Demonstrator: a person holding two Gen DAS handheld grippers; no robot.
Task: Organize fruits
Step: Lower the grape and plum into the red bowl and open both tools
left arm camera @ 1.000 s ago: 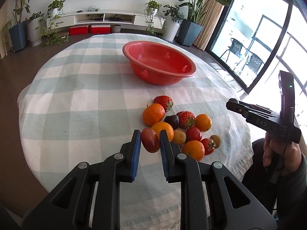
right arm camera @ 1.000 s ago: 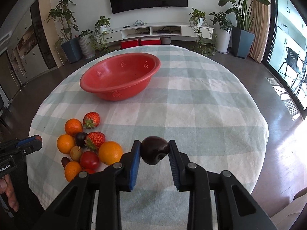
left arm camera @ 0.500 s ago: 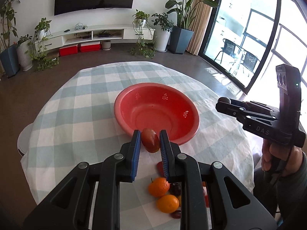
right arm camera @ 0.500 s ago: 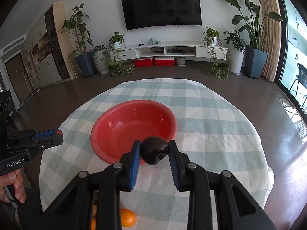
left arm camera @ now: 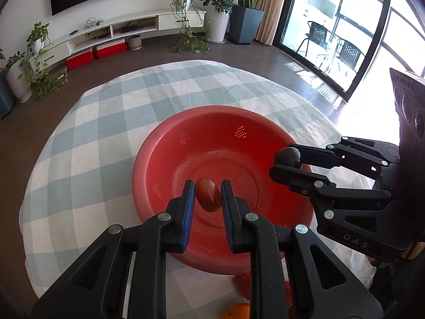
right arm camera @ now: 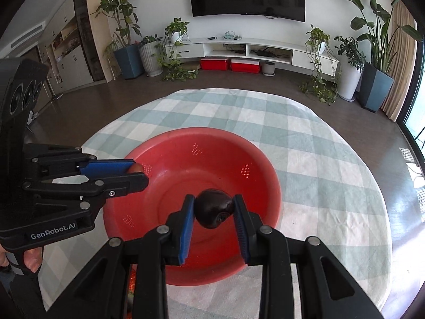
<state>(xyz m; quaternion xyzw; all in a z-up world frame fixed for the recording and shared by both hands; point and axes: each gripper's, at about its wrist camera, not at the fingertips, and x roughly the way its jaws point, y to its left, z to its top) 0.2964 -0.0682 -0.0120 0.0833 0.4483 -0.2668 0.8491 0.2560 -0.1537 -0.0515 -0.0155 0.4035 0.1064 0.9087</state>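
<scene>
Living-room floor, plants and a television wall surround a round table under a green and white checked cloth [left arm camera: 87, 143]. On the cloth stands a red perforated bowl [left arm camera: 164, 146], and as far as both views show, its inside is empty.

Above the bowl the left gripper [left arm camera: 207, 195] has its fingers narrow, pressed on a small reddish-brown oval fruit [left arm camera: 208, 194]. Beside it, the right gripper [right arm camera: 214, 208] is closed on a dark, almost black round fruit [right arm camera: 214, 208], with a wider gap because this fruit is bigger. Both fruits hang over the inner part of the bowl and do not touch it.

Judging from this, the task is only at its beginning: no fruit lies in the bowl yet, and these two look to be the first ones to go in. At the near edge of the left view an orange [left arm camera: 236, 311] and something red, perhaps a strawberry [left arm camera: 243, 281], lie on the cloth just outside the bowl, so more fruits wait. How many remain cannot be told, because the grippers hide that part.
</scene>
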